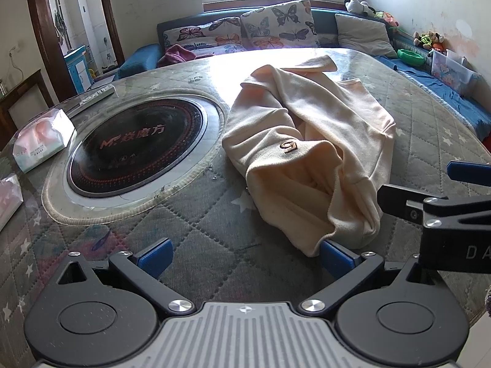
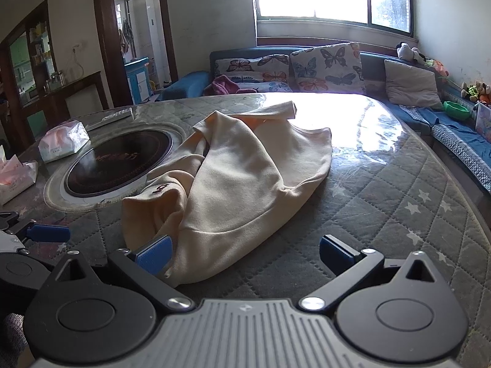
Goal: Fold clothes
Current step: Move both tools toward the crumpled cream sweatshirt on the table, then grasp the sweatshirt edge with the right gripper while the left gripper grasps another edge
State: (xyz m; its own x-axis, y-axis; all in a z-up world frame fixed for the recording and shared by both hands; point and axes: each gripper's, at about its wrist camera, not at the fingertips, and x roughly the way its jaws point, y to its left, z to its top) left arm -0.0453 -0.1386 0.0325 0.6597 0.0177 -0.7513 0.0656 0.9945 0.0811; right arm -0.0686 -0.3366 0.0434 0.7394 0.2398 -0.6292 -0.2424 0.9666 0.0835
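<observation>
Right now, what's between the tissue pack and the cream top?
The round black cooktop set into the table, seen in both views, between the tissue pack and the cream top.

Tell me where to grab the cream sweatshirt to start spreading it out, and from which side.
Take the near hem edge of the cream sweatshirt, coming in low from the table's near side. The hem bunches up off the quilted table cover there, right at the open right gripper, with the left gripper alongside.
</observation>
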